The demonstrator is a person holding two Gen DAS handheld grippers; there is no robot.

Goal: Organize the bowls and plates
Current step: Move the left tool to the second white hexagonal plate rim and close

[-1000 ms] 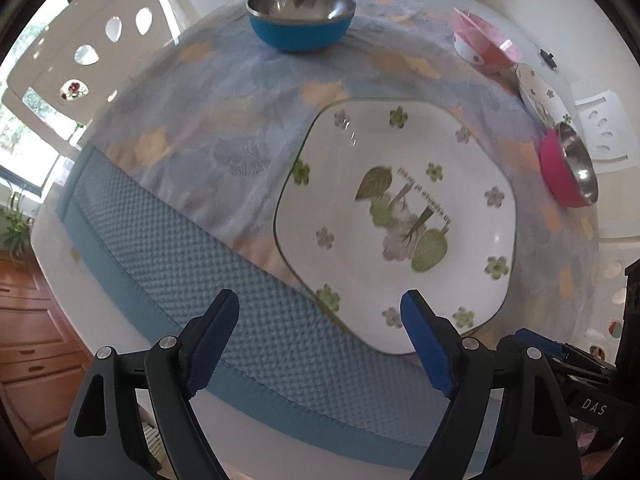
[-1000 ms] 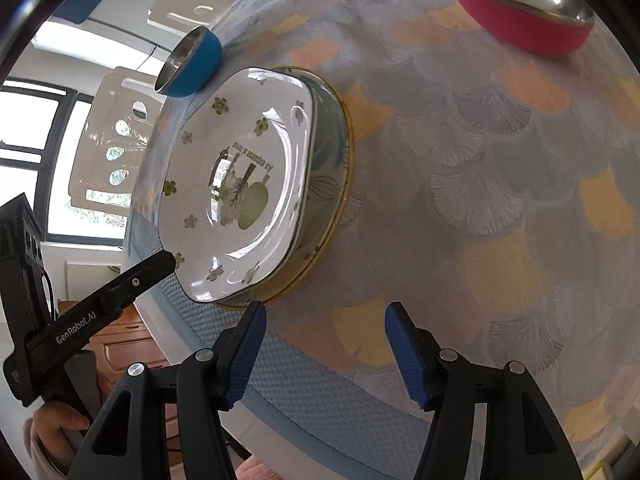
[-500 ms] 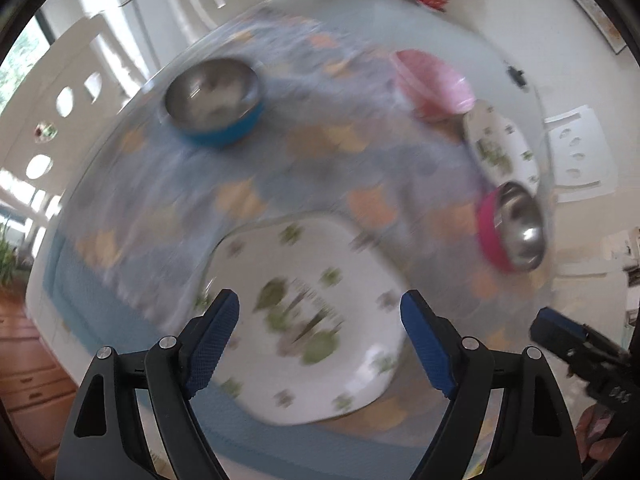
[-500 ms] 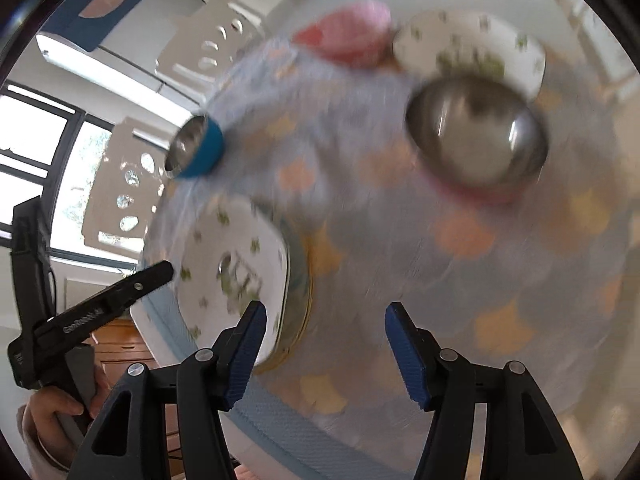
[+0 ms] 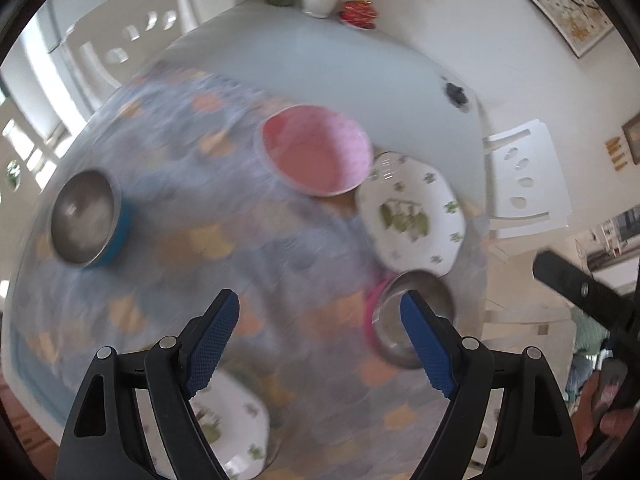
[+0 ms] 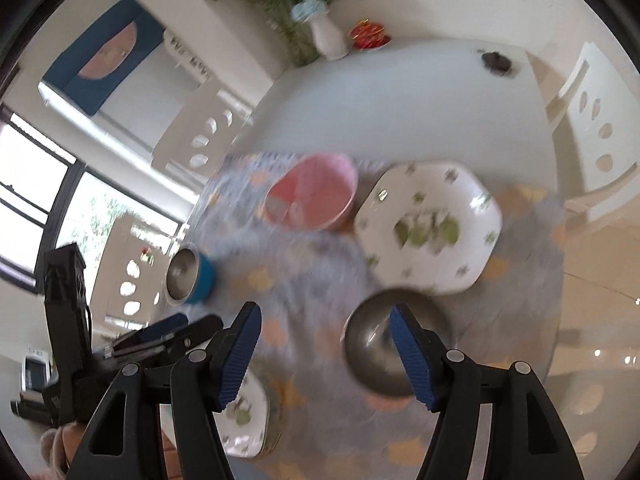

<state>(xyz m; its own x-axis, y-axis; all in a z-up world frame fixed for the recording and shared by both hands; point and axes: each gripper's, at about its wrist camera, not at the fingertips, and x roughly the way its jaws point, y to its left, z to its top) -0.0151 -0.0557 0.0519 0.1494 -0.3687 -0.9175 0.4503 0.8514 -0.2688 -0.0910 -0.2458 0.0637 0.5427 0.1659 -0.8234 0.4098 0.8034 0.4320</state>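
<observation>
My left gripper point(image 5: 320, 340) is open and empty, held above the patterned cloth. My right gripper point(image 6: 324, 352) is open and empty too. A stacked floral plate point(image 5: 236, 428) lies near the table's front edge, also in the right wrist view point(image 6: 244, 420). A second floral plate point(image 5: 412, 216) point(image 6: 428, 228) lies at the far right, beside a pink bowl point(image 5: 316, 152) point(image 6: 312, 196). A steel bowl with a pink outside point(image 5: 408, 320) point(image 6: 384, 344) sits in front of that plate. A steel bowl with a blue outside point(image 5: 88, 220) point(image 6: 188, 276) stands at the left.
The patterned cloth point(image 5: 248, 256) covers the near half of the pale table point(image 6: 400, 100). A white vase point(image 6: 328, 36), a red dish point(image 6: 370, 36) and a small dark object point(image 6: 496, 62) stand at the far end. White chairs point(image 6: 592, 136) surround the table.
Both grippers have lifted and tipped up from the near floral plate, so the far bowls and plate have come into view. Both stayed open and empty.
</observation>
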